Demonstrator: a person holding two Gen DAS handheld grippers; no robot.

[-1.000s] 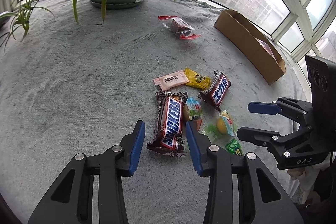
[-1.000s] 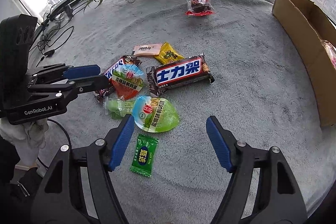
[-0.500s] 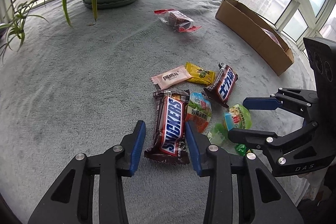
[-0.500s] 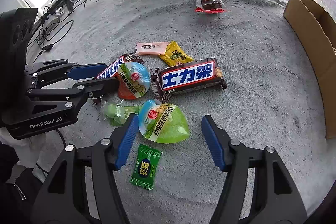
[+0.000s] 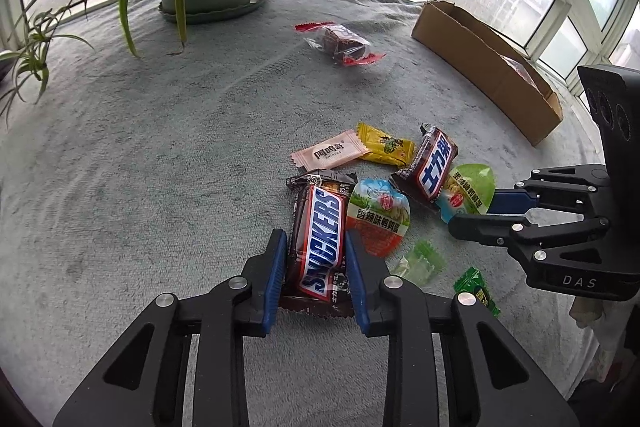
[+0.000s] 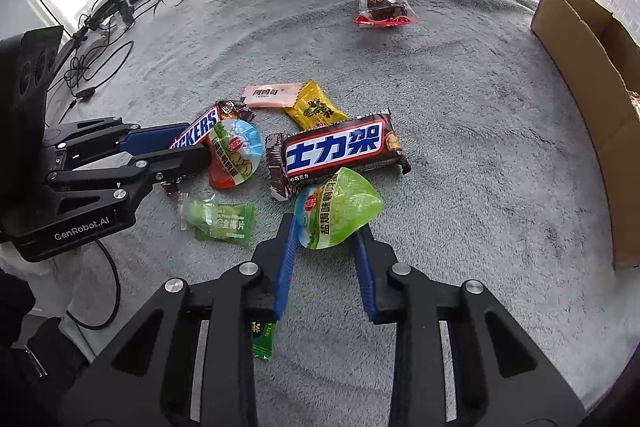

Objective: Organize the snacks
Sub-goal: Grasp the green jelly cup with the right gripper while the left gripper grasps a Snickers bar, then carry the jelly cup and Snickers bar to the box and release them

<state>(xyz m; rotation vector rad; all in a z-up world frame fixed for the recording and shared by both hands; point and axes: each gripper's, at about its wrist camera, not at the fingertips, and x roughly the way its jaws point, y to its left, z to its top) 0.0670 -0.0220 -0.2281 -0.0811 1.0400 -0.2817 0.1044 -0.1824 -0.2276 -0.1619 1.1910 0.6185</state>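
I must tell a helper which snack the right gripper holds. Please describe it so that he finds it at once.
On the grey blanket, find the snack pile left of the cardboard box. The right gripper pinches the green dome-shaped quail egg pack, just below the Chinese-lettered Snickers bar; its twin is orange.

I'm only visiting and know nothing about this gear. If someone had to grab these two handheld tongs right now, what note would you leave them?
Left tongs: jaws have just been closing, now clamped on the Snickers bar, which lies on the grey blanket.
Right tongs: jaws have just been closing, now pinching the green quail-egg pouch.
Loose on the blanket: Chinese-label chocolate bar, orange quail-egg pouch, pink sachet, yellow candy, green plum-slice packet, small green candy, red-ended packet.
Cardboard box at the right holds one packet.
Left: lift both snacks; sort the rest, probably into the box.
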